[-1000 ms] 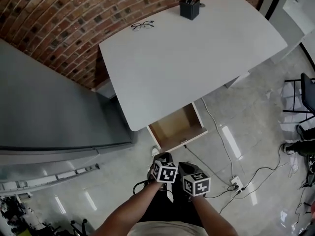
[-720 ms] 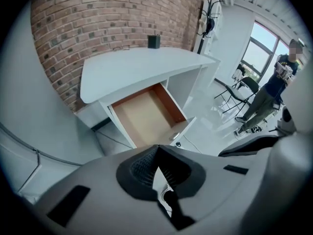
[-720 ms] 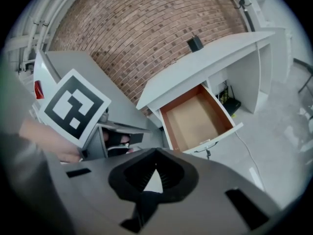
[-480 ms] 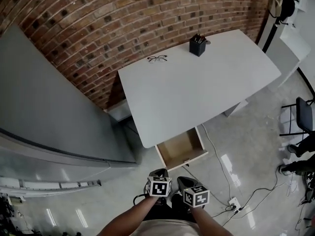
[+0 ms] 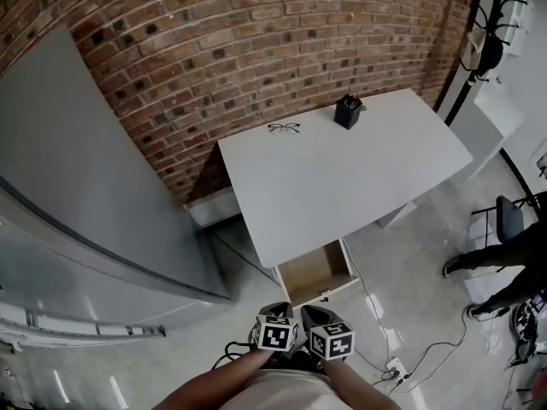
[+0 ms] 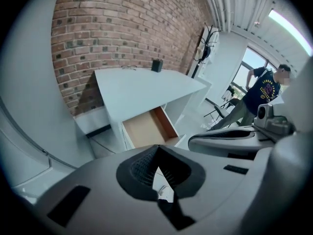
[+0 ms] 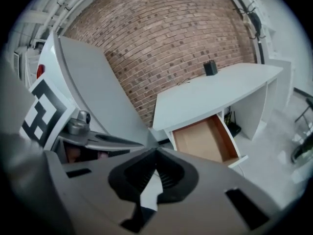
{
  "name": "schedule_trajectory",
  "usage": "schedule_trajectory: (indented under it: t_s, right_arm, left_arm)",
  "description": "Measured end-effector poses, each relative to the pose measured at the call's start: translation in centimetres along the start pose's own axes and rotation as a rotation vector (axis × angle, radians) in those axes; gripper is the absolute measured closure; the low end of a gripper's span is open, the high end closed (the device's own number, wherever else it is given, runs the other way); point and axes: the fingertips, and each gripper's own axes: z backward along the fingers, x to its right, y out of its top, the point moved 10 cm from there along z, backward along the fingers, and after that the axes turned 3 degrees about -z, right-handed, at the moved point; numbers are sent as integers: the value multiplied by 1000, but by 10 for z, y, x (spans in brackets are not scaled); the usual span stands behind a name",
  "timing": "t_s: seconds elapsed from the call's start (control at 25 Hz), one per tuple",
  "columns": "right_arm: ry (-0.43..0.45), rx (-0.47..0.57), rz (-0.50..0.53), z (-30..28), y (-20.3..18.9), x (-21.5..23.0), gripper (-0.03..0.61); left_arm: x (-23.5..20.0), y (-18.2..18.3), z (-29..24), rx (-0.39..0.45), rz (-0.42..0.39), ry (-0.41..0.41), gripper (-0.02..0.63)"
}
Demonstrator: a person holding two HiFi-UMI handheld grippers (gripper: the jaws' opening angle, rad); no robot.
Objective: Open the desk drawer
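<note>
The white desk (image 5: 342,178) stands against the brick wall. Its drawer (image 5: 316,273) is pulled out at the near left corner, showing a bare wooden bottom. Both grippers are held low, close to my body and well short of the drawer, touching nothing. My left gripper (image 5: 275,313) is shut, with its tips meeting in the left gripper view (image 6: 156,148), and the drawer (image 6: 146,127) lies beyond them. Beside it my right gripper (image 5: 314,316) is also shut (image 7: 156,153), pointing toward the open drawer (image 7: 203,140).
Glasses (image 5: 284,128) and a black pen holder (image 5: 348,111) sit at the desk's far edge. A large grey panel (image 5: 94,195) fills the left. A power strip (image 5: 393,370) and cables lie on the floor to the right. A person (image 5: 504,254) stands at the far right.
Both grippers have risen and drawn back from the desk, staying shut. The drawer stays open. The desk looks smaller and farther away, and a person has come into view at the right.
</note>
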Motion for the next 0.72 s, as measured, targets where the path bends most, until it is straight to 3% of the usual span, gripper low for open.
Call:
schedule_trajectory:
  t_s: [0.36, 0.72]
  right_arm:
    - [-52, 24, 51, -3, 11, -48, 563]
    - [-77, -15, 49, 2, -12, -65, 563]
  left_arm:
    - [-40, 7, 28, 58, 11, -21, 607]
    - [-49, -20, 36, 64, 57, -39, 607]
